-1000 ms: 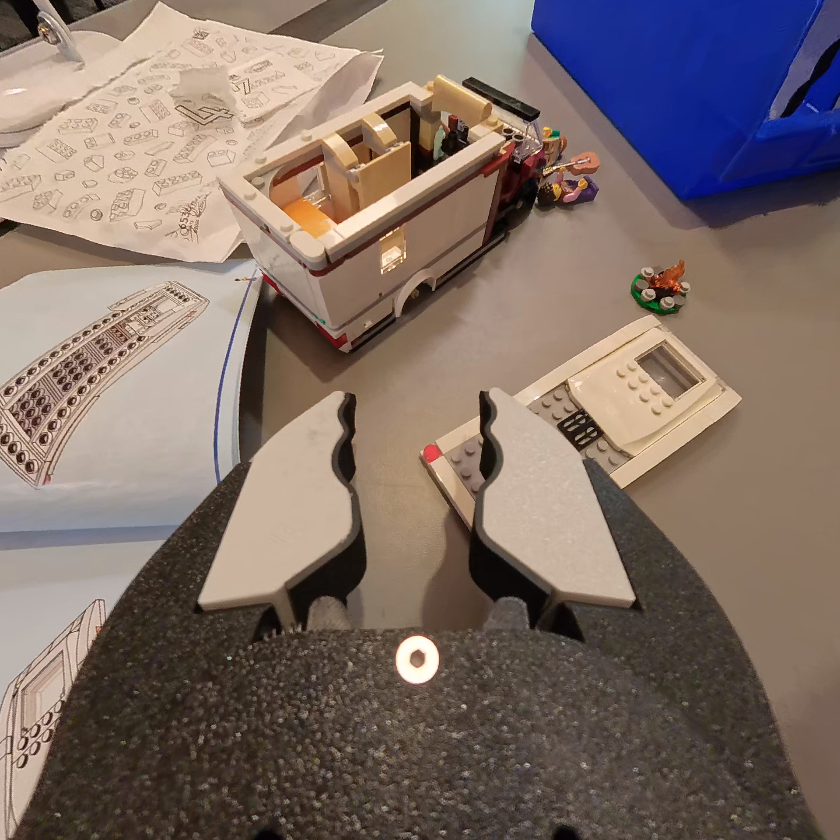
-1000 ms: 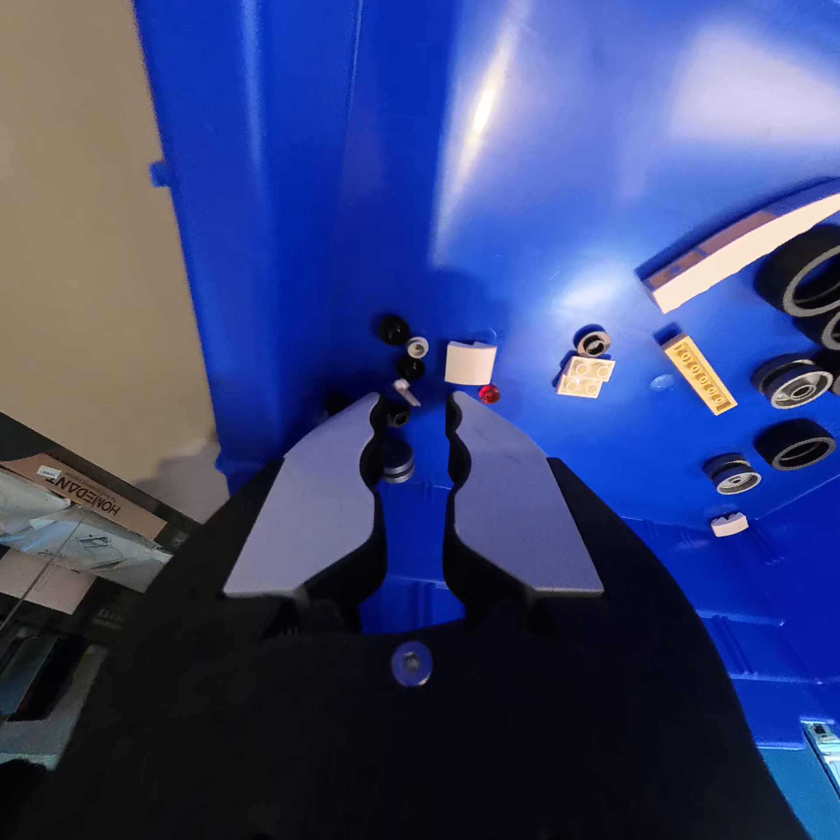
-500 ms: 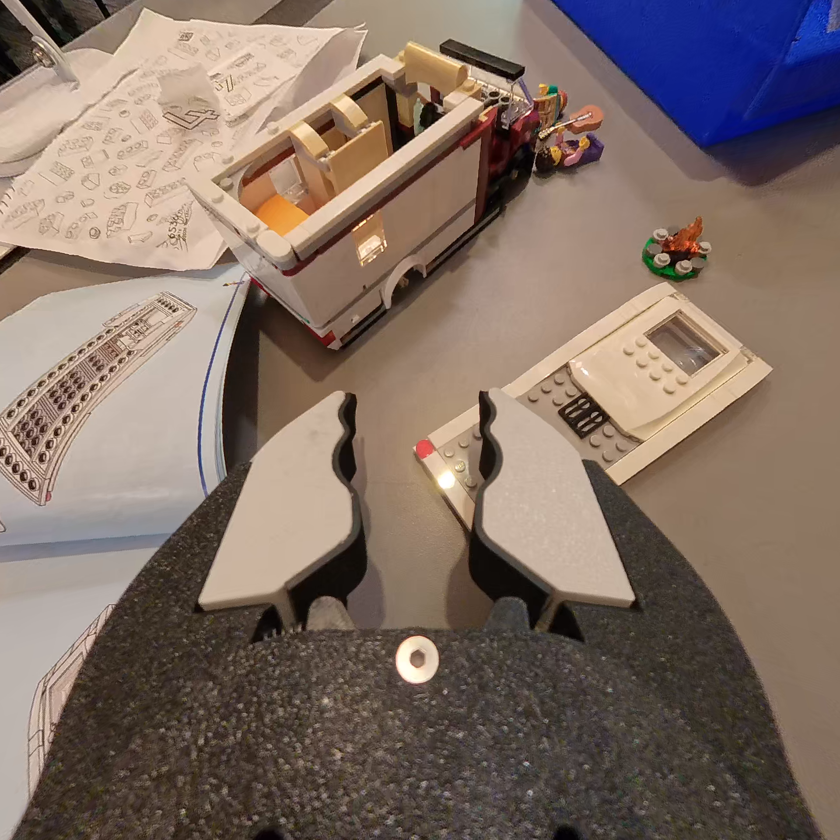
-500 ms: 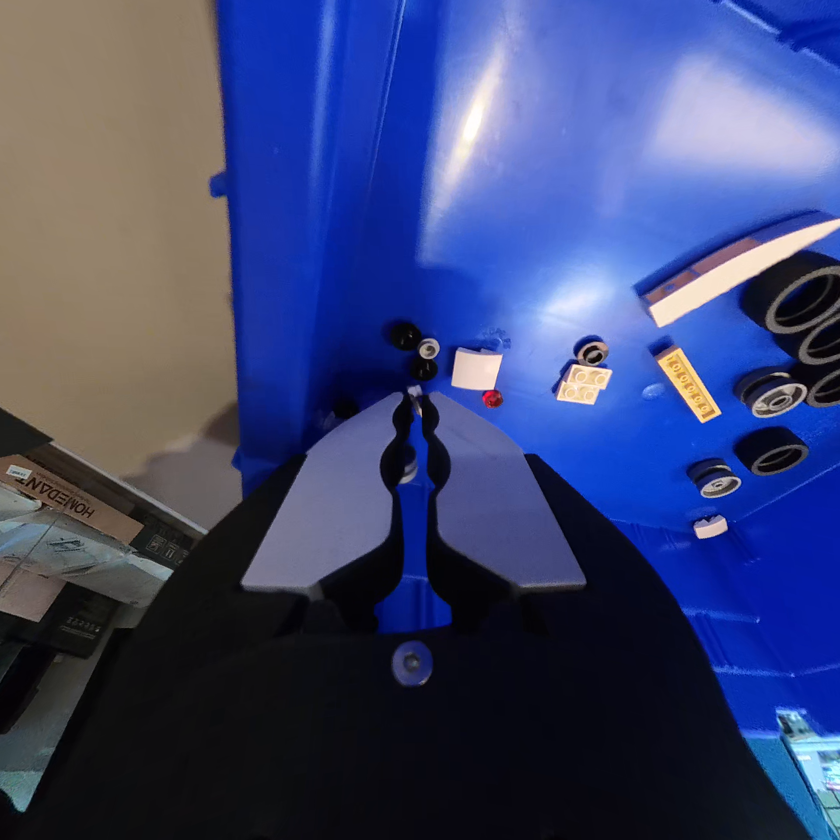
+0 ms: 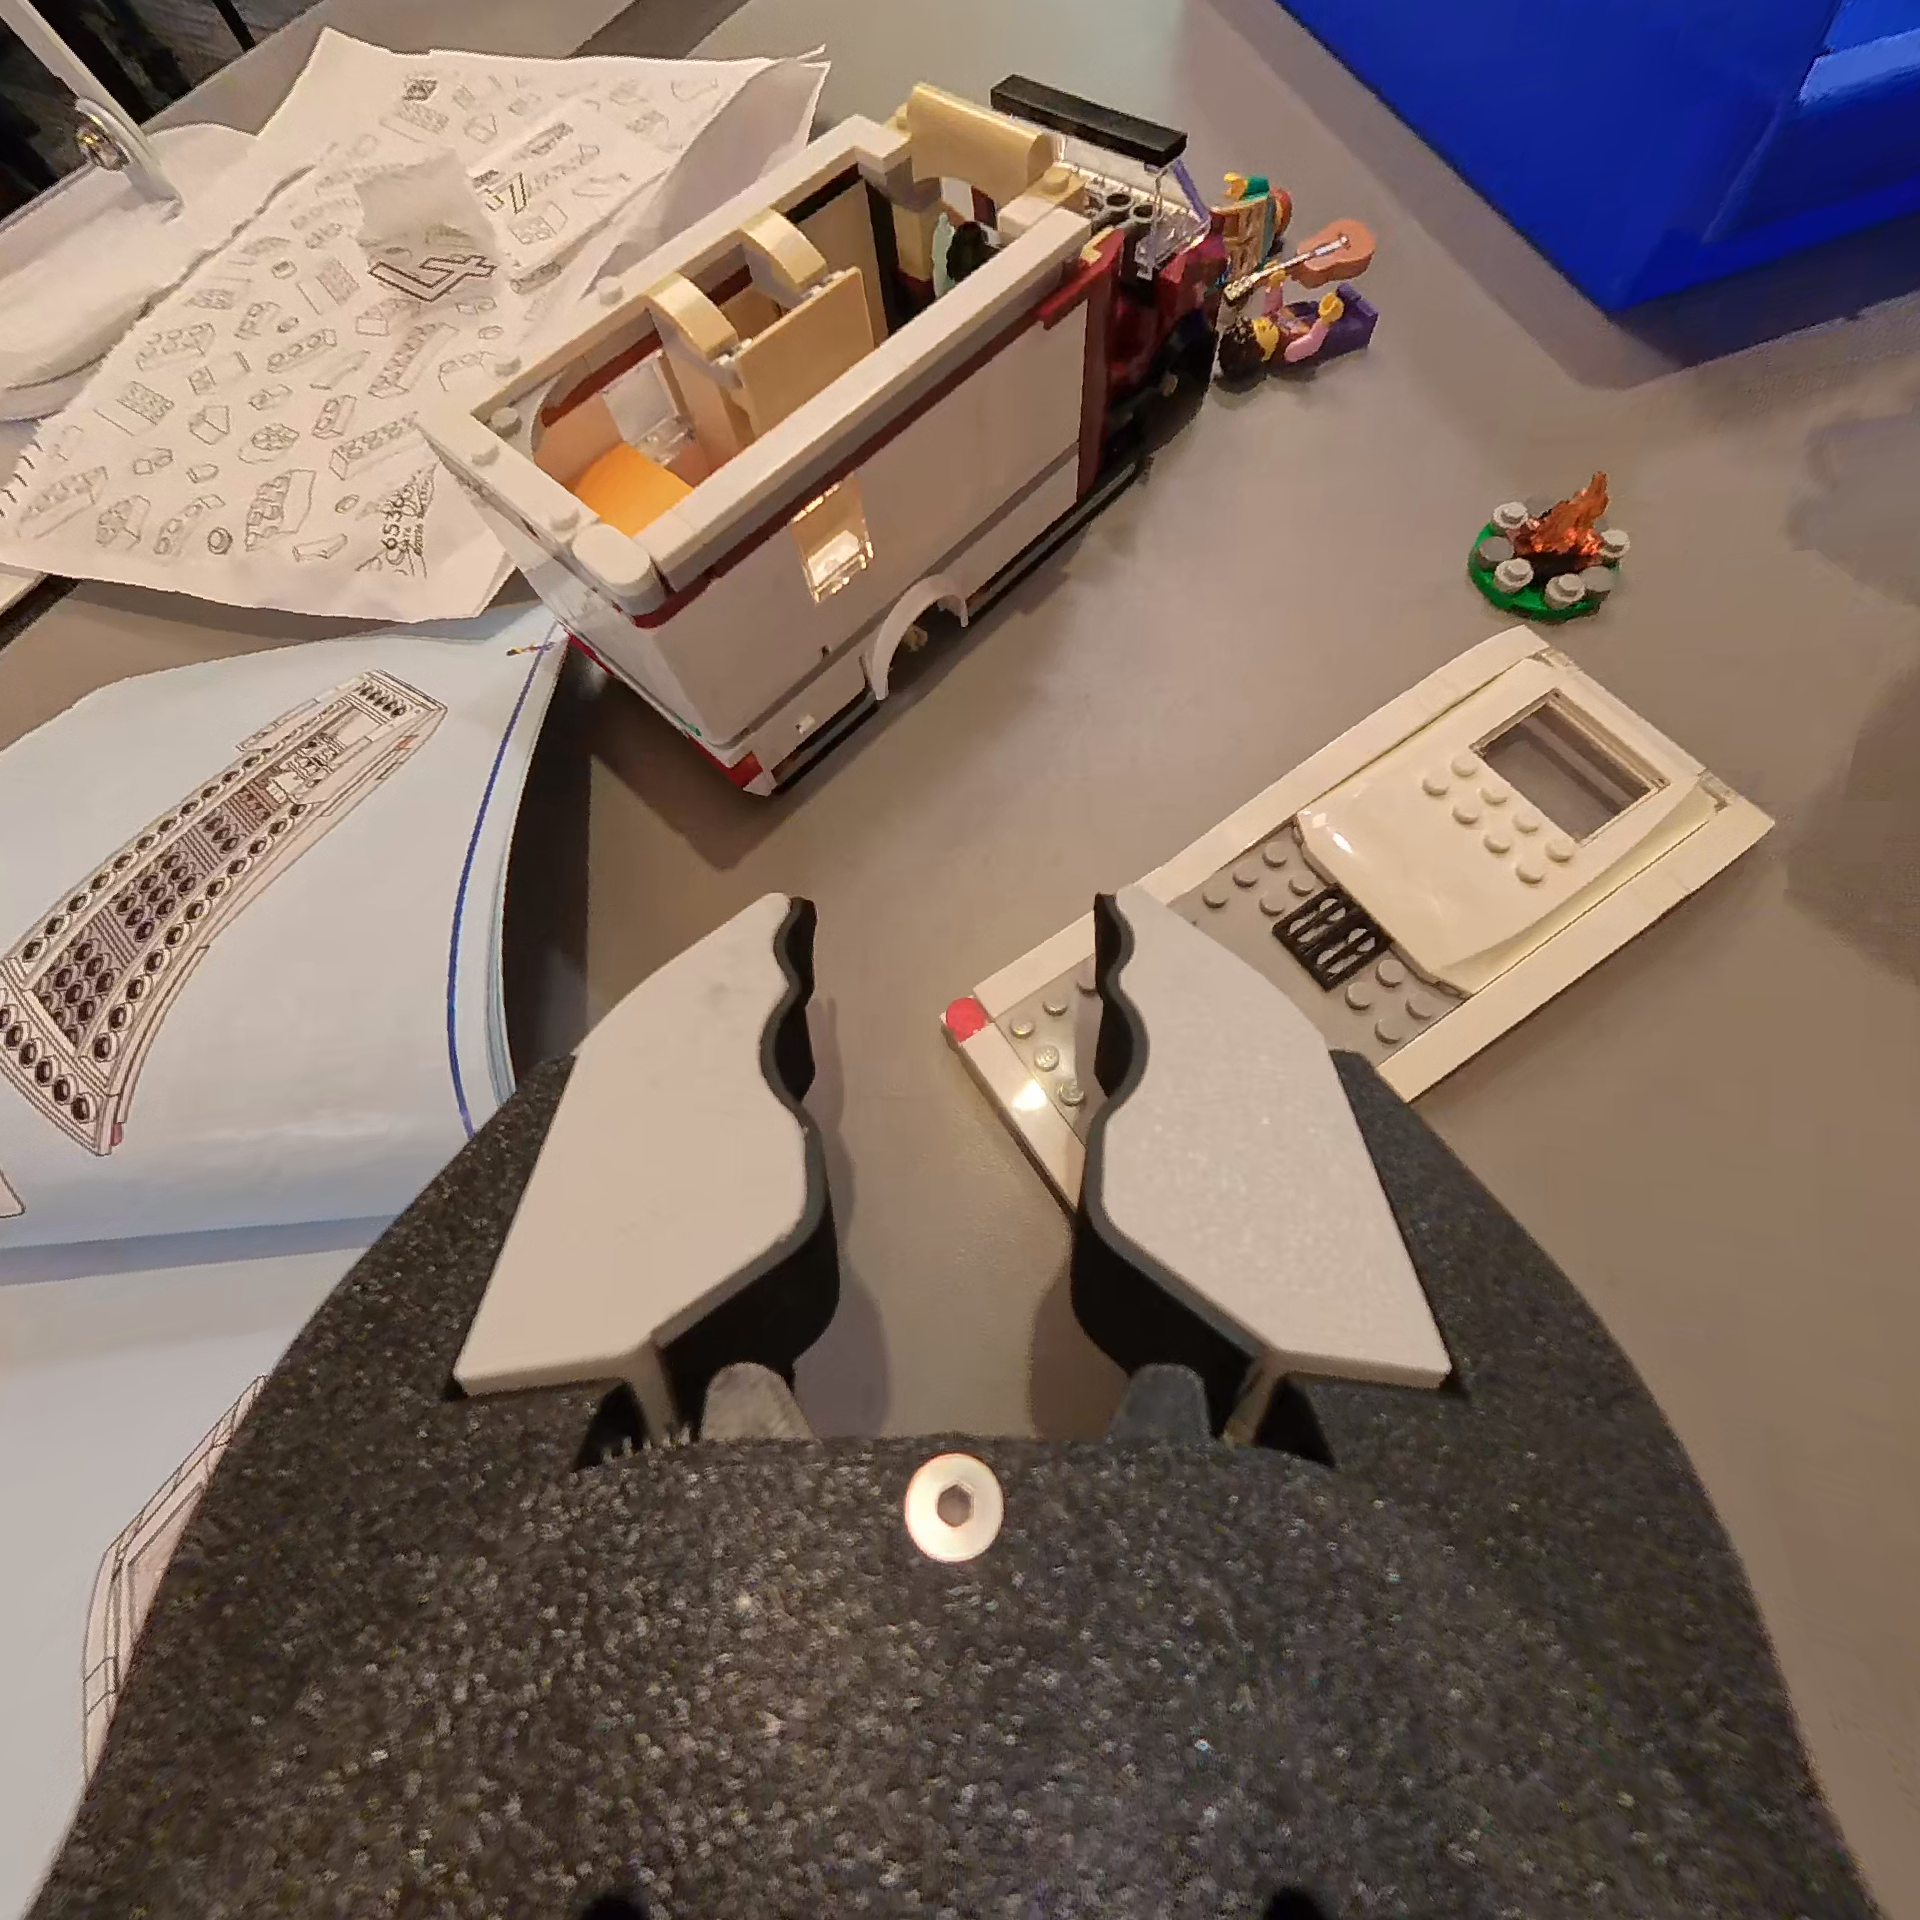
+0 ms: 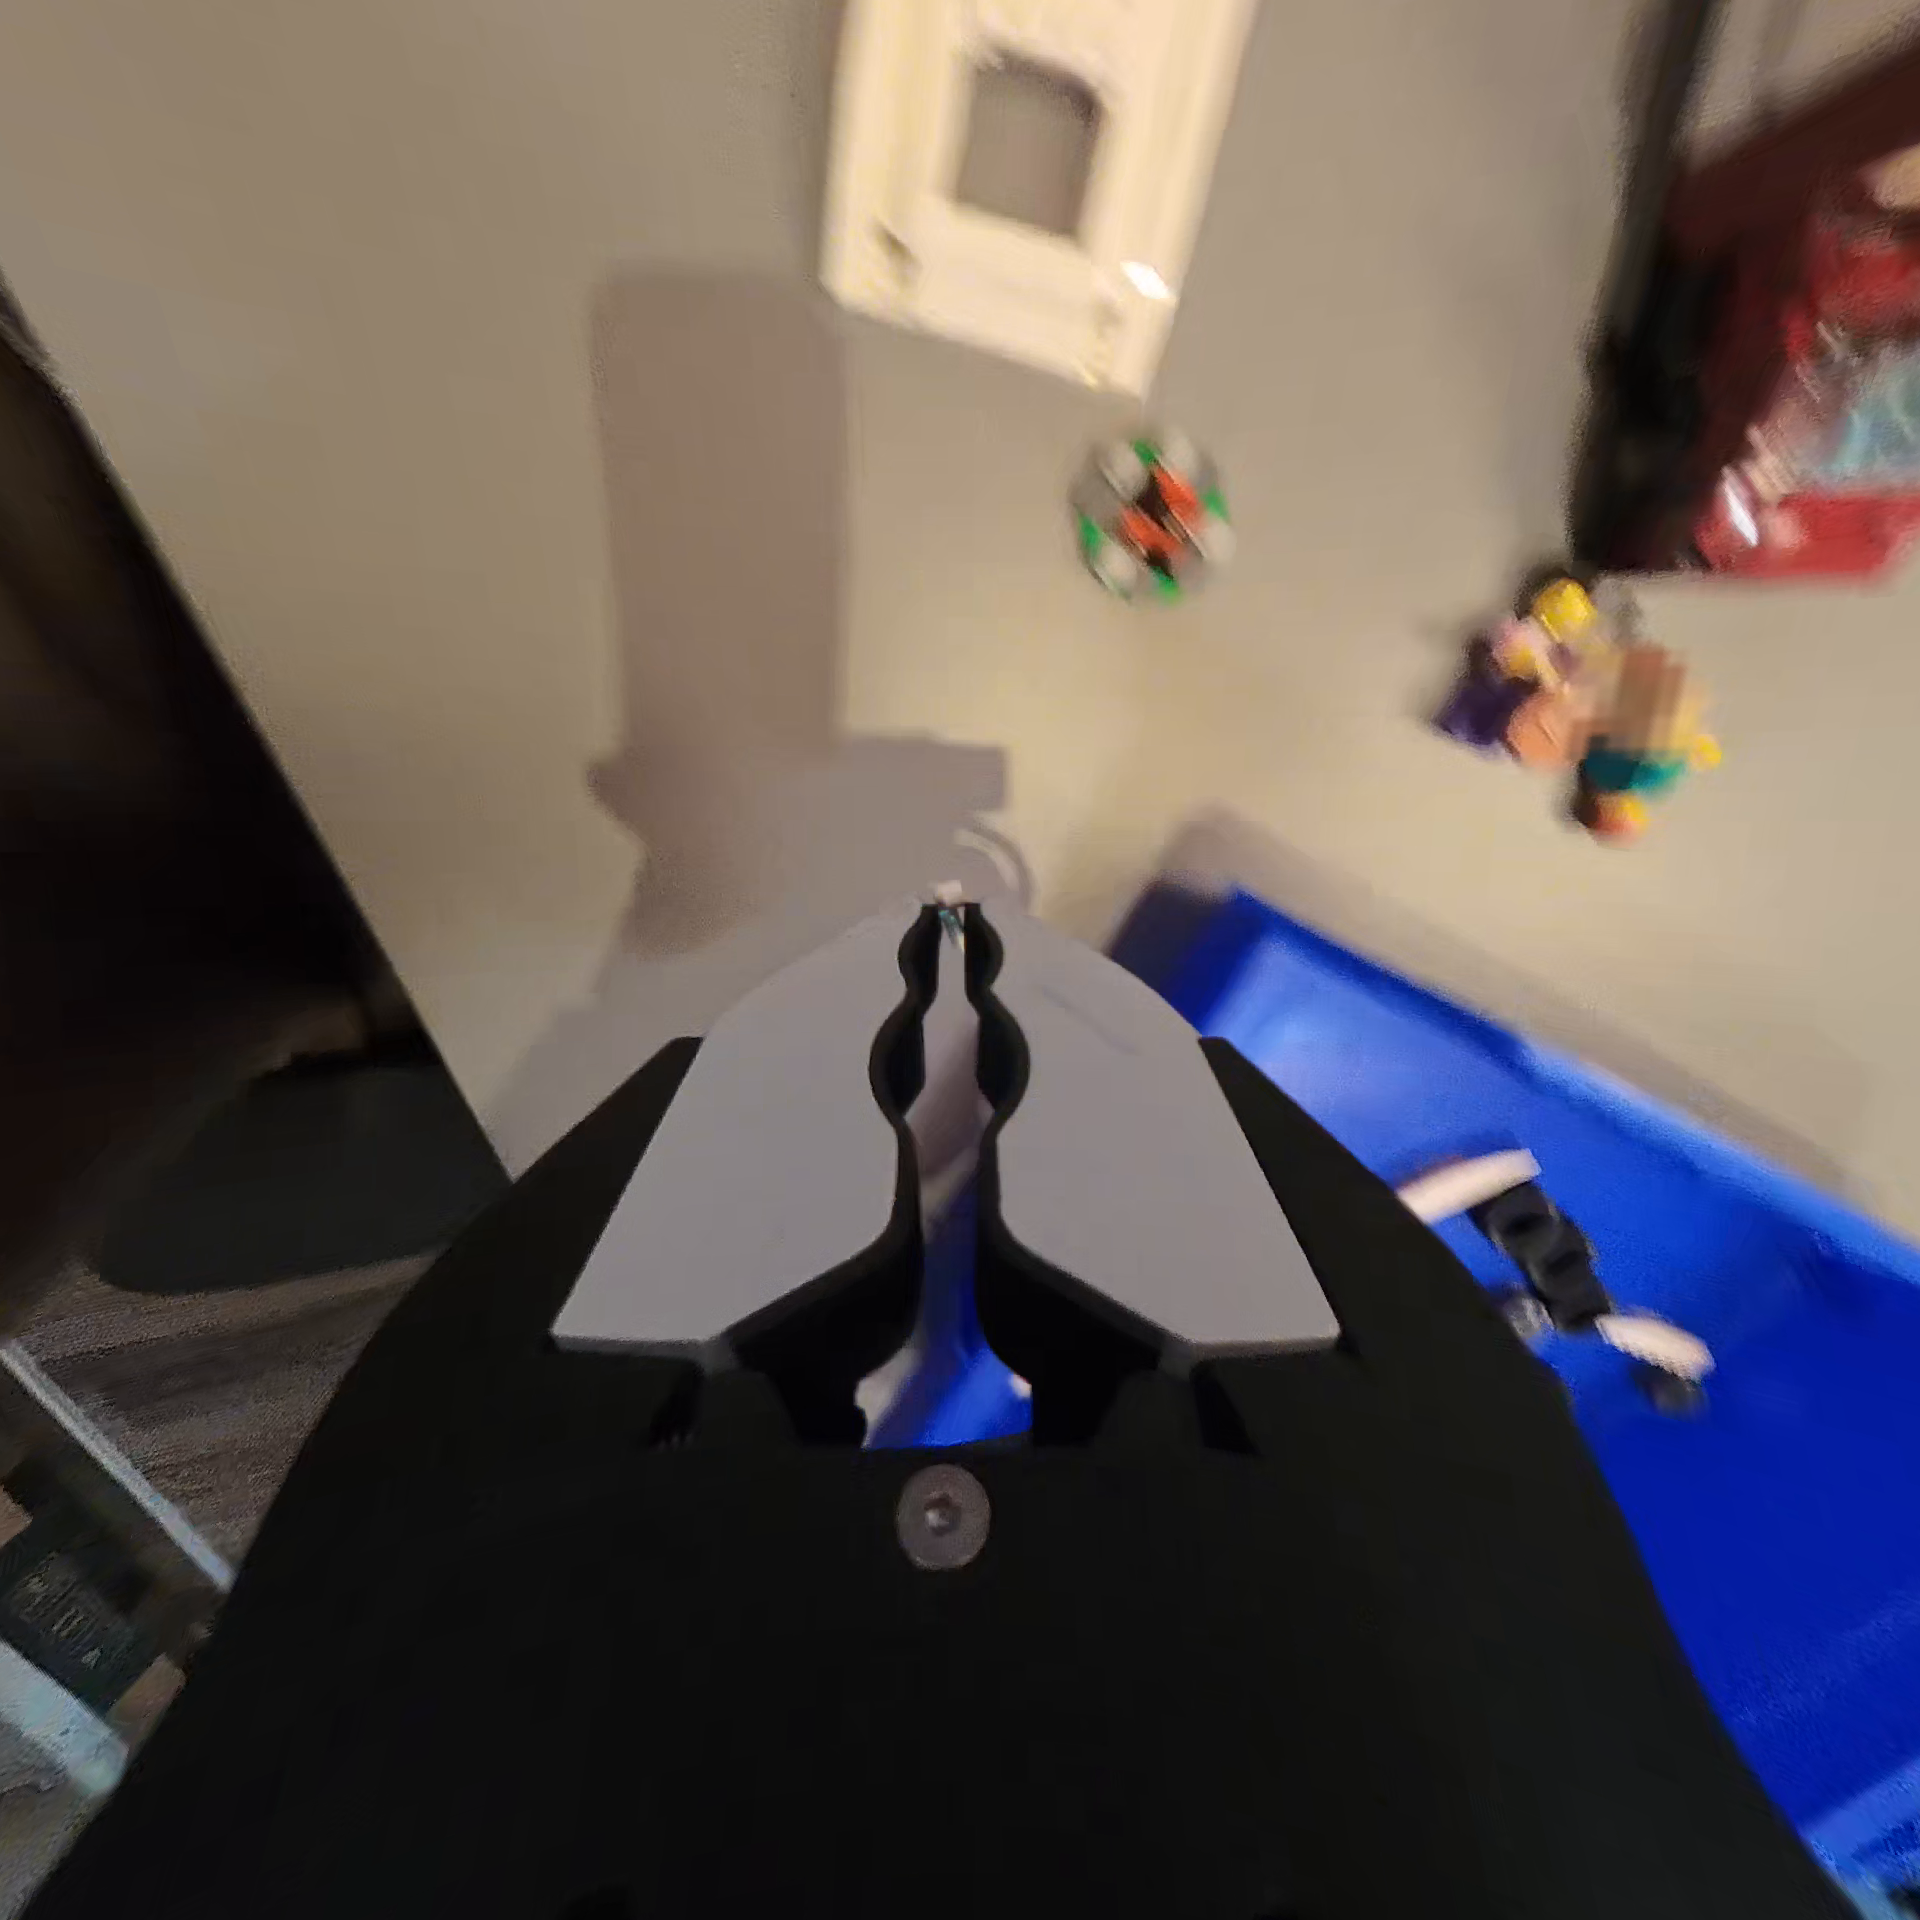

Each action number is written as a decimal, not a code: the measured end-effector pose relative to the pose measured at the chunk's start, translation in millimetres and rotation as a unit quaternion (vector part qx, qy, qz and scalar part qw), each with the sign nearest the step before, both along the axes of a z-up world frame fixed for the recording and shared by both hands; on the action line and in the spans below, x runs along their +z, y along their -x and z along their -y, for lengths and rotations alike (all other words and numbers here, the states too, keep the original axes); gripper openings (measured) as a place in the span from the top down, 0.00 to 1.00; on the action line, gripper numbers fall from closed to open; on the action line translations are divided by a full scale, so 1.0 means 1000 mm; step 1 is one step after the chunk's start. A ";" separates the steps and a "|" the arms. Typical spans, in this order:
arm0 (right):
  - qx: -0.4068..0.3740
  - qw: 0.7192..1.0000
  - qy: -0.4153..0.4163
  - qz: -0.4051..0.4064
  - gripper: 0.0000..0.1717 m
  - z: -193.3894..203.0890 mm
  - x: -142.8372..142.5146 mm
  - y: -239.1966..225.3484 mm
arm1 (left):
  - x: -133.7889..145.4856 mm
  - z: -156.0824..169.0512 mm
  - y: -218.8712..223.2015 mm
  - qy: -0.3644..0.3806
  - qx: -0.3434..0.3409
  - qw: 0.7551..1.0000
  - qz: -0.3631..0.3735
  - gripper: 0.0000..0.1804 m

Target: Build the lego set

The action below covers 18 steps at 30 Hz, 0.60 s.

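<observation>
My right gripper (image 6: pixel 948 914) is shut on a tiny white brick piece (image 6: pixel 945 891) that pokes out at its fingertips. It is held in the air over the corner of the blue bin (image 6: pixel 1558 1195); this view is blurred. My left gripper (image 5: pixel 948 914) is open and empty just above the grey table (image 5: pixel 935 810). Its right finger (image 5: pixel 1195 1039) hangs over the near end of a flat white and grey roof panel (image 5: pixel 1455 862). A roofless white camper van model (image 5: pixel 810 447) stands beyond it.
An open instruction booklet (image 5: pixel 229 914) lies at the left, with a printed paper bag (image 5: pixel 260 343) behind it. A small campfire build (image 5: pixel 1548 551) and two minifigures (image 5: pixel 1288 281) lie right of the van. The blue bin (image 5: pixel 1558 125) stands at the back right and holds loose wheels and pieces. My hands' fingertips stand some 25 centimetres from each other.
My right gripper closed on the tiny white piece on the bin floor, then lifted it out of the bin and swung over the table. My left gripper stayed open and drifted slightly.
</observation>
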State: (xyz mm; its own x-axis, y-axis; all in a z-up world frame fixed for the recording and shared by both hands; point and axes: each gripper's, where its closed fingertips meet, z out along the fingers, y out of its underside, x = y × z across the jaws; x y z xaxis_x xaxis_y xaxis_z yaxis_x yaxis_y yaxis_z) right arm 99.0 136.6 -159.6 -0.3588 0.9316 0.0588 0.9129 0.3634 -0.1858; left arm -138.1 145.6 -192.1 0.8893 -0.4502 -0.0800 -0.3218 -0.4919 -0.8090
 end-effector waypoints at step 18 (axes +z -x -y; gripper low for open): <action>-0.060 0.995 0.051 -0.069 0.89 0.030 -0.058 0.014 | 0.000 0.000 0.001 0.005 0.001 1.000 0.011 0.71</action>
State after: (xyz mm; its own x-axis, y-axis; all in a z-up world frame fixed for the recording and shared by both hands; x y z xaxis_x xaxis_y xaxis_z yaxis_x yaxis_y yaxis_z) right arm 85.0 106.7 -217.3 -0.2393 0.9709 0.0032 0.9120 0.2259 -0.3425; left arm -139.3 145.8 -191.8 0.8920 -0.4484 -0.0568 -0.3032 -0.5004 -0.8110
